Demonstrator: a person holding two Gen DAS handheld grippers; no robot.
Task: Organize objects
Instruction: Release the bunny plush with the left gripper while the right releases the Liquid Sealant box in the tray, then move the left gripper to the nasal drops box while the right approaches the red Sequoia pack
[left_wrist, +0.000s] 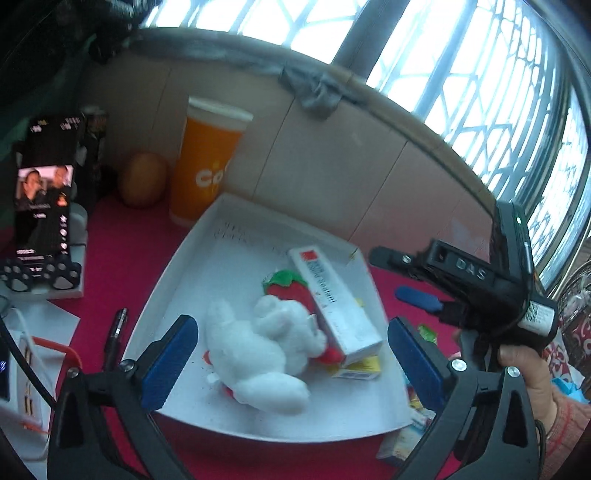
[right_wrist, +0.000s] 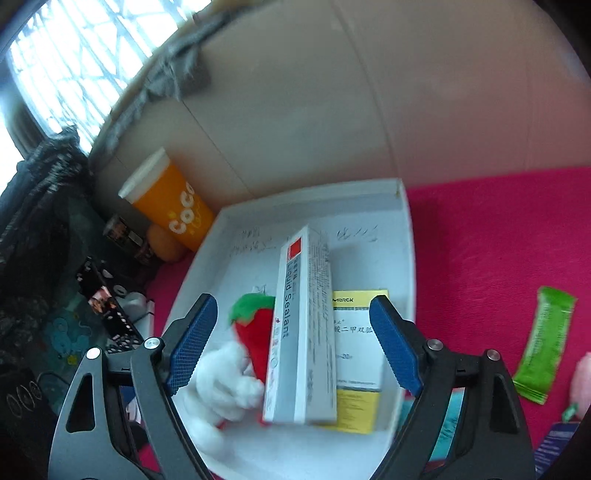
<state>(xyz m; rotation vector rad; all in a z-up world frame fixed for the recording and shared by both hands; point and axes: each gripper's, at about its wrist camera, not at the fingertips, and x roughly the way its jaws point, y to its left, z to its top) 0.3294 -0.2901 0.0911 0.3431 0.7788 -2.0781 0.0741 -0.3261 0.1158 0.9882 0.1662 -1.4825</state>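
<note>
Left wrist view: your left gripper (left_wrist: 291, 363) gapes empty over the white tray (left_wrist: 192, 258); fluffy plush rabbit (left_wrist: 266, 347), sealant carton (left_wrist: 332, 302) inside; only here, a pen (left_wrist: 116, 332). Right wrist view: your right gripper (right_wrist: 293, 341) spread, nothing between; only here, a glossy green sachet (right_wrist: 543, 343).

White carton (right_wrist: 303, 332) reads "Liquid Sealant"; yellow-white box (right_wrist: 356, 354) "MERCK"; orange cup (right_wrist: 173, 210) "CoCo"; right gripper (left_wrist: 417, 284) body "DAS".

Black left claw (left_wrist: 291, 360) and right claw (right_wrist: 291, 341), blue ribbed pads, silver screws; pinkish knit sleeve (left_wrist: 570, 428).
</note>
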